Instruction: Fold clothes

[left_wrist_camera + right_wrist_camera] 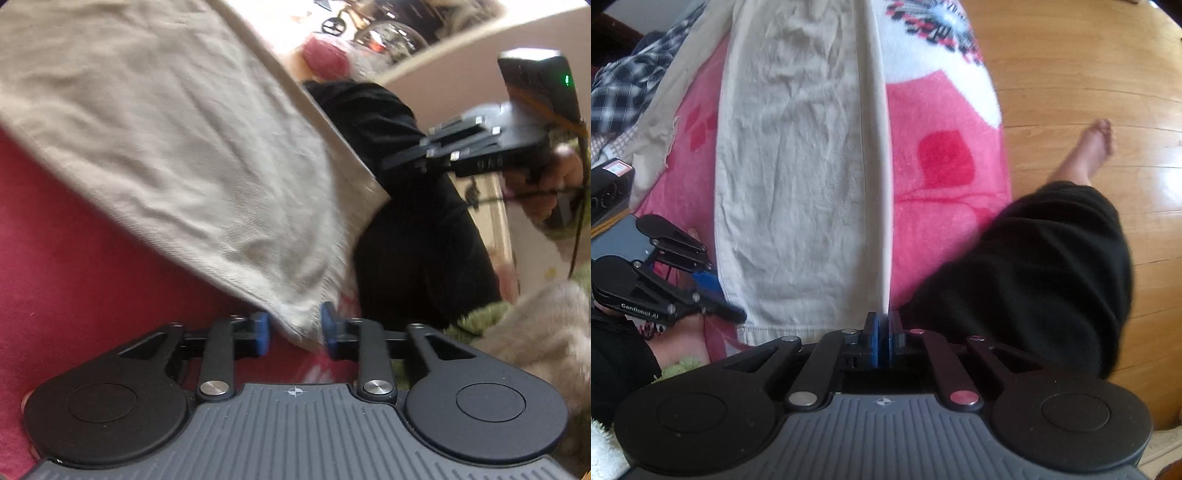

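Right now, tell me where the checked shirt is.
In the right wrist view the checked shirt lies bunched at the far upper left, beyond the pink blanket and left of the beige garment.

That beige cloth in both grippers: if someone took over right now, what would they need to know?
Right gripper: shut on the beige garment's edge, held taut.
Left gripper: blue pads apart, cloth corner between them; whether it grips, I cannot tell.
The garment hangs over the pink blanket, lying partly on it.
No finished fold shows.
Left: fold and lay it flat; a plaid garment waits behind.
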A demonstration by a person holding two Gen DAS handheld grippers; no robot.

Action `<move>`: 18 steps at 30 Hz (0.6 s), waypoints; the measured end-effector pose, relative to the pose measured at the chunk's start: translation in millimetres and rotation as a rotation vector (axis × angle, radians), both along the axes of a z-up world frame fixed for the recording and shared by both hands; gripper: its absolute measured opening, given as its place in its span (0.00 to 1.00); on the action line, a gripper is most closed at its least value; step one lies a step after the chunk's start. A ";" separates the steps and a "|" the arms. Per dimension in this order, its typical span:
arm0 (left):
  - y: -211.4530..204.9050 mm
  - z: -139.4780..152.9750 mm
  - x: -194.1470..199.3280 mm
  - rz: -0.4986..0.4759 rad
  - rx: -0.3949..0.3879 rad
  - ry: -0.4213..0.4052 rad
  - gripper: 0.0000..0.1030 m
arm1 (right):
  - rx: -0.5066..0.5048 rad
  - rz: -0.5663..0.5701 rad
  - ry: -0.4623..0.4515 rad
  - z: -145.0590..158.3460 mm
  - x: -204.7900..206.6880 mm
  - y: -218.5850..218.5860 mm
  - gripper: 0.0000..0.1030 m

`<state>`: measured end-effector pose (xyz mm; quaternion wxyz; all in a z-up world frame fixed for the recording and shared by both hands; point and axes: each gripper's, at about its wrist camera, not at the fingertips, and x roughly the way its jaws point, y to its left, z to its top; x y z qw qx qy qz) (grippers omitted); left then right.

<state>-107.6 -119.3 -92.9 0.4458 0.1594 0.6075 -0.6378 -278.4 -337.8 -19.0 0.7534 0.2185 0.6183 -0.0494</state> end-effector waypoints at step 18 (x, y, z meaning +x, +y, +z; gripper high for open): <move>18.8 75.7 88.4 0.310 -0.012 -0.360 0.42 | -0.569 0.219 -0.590 103.0 85.6 19.5 0.05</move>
